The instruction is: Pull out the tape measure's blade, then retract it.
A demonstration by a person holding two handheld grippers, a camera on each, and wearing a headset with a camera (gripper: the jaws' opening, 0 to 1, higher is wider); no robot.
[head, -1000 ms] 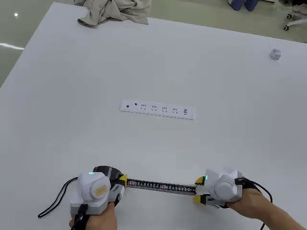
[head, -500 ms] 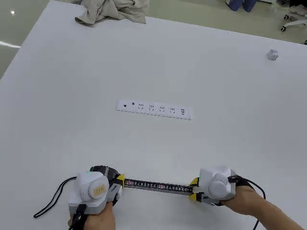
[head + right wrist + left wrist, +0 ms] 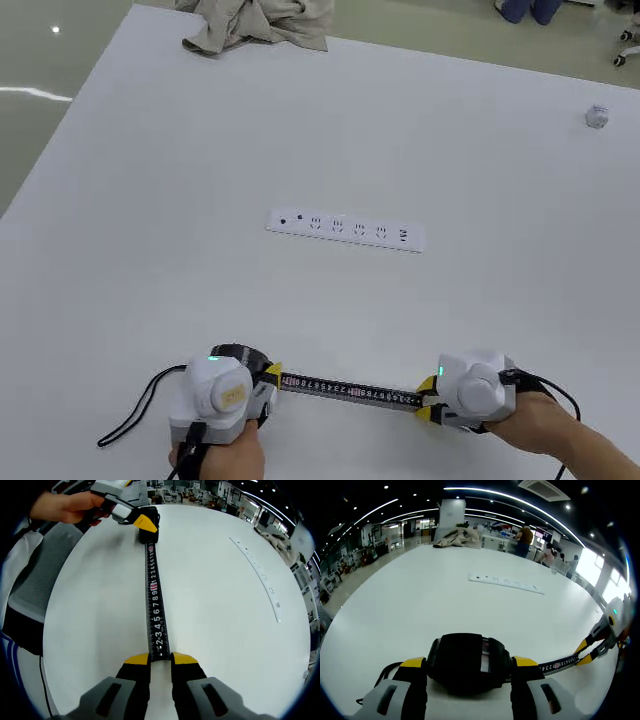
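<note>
Left gripper (image 3: 468,664) clenched on tape measure (image 3: 467,652); right gripper (image 3: 160,660) grasping blade (image 3: 153,595); both near table (image 3: 400,130) edge.

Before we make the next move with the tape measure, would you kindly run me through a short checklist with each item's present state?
1. Left gripper clamped on tape measure case: ok.
2. Right gripper shut on blade tip: ok.
3. Blade straight and unkinked between the two grippers: ok.
4. Power strip well clear of the blade: ok.
5. Blade lock released for retraction: cannot tell.
</note>
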